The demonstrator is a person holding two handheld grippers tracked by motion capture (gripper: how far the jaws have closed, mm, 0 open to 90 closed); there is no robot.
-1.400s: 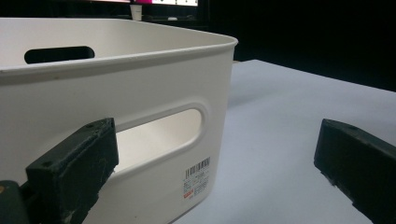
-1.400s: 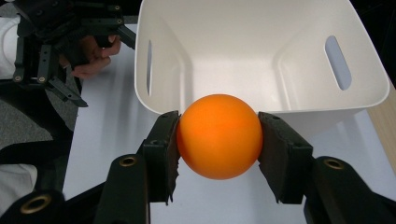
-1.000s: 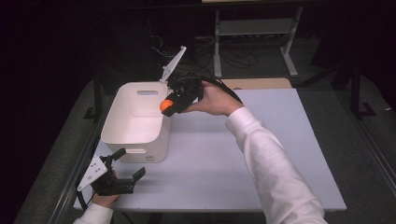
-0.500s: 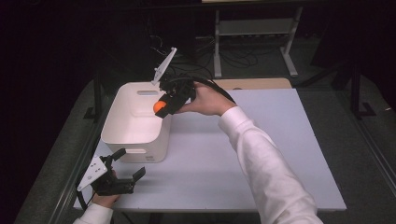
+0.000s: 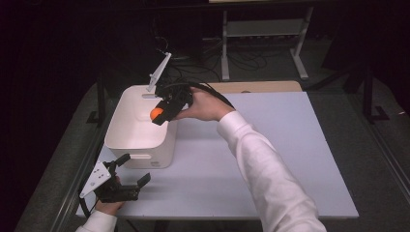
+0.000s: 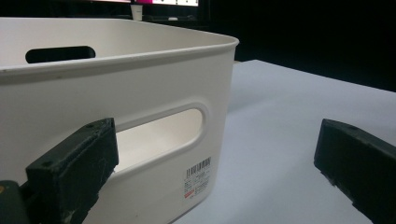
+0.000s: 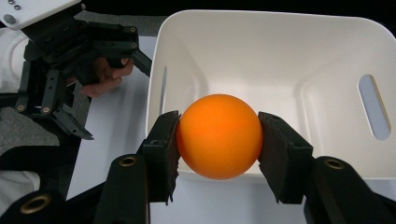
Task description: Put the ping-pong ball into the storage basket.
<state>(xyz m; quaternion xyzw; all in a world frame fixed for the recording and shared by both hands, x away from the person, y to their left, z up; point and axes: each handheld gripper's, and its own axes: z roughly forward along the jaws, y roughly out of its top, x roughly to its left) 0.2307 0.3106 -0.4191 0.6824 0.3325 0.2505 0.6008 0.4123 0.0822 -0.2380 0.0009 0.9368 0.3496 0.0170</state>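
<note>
An orange ball [image 7: 219,136] is clamped between the jaws of my right gripper [image 5: 159,115], which hangs over the right rim of a white bin [image 5: 126,137]. In the right gripper view the ball [image 5: 155,113] sits just above the bin's near wall, with the bin's bare inside [image 7: 280,60] beyond it. My left gripper [image 5: 131,180] rests at the table's front left corner, open, nothing between its jaws. Its camera looks at the bin's outer wall and handle slot [image 6: 159,133] close ahead.
The white table [image 5: 270,145] stretches free to the right of the bin. A metal frame [image 5: 101,96] runs along the table's left side. A white stand [image 5: 263,29] and cables lie on the dark floor behind.
My right gripper has carried the orange ball leftward and down, from beside the bin's right rim to over its edge. The left gripper has stayed put.
</note>
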